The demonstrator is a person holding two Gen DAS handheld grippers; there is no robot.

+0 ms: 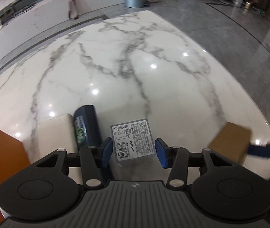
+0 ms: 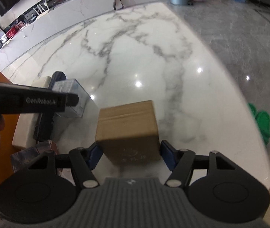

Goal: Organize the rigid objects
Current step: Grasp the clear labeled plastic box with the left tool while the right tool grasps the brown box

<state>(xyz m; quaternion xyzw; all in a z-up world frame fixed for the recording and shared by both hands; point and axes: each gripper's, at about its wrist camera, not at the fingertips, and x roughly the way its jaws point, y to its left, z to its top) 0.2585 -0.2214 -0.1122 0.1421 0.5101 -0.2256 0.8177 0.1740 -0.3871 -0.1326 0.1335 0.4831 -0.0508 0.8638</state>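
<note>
In the left view, the left gripper point(image 1: 134, 153) sits low in the centre of the frame with its blue pads on both sides of a clear box point(image 1: 134, 142) that carries a printed label; the jaws are half open, and I see a thin gap at each side, so I judge it is not yet held firmly. The dark can point(image 1: 87, 126) lies just to the left of this box, beside a cream block point(image 1: 56, 134). In the right view, the right gripper point(image 2: 131, 154) has a cardboard box point(image 2: 128, 129) between its pads at lower centre; the left pad seems to touch the box, but the right one stands slightly apart, so I cannot tell if it is really gripped. Both boxes are near the lower edge of the marble table point(image 1: 135, 66). The risk, as I judge it: the clear box is smooth and could slip or turn if the jaws close off-centre, and it may push the can so that it rolls. The two grippers are also near each other and could collide. Only the right view shows a dark wrapped packet point(image 2: 40, 150) at lower left and the green thing point(image 2: 262, 121) on the floor; only the left view shows the label.
</note>
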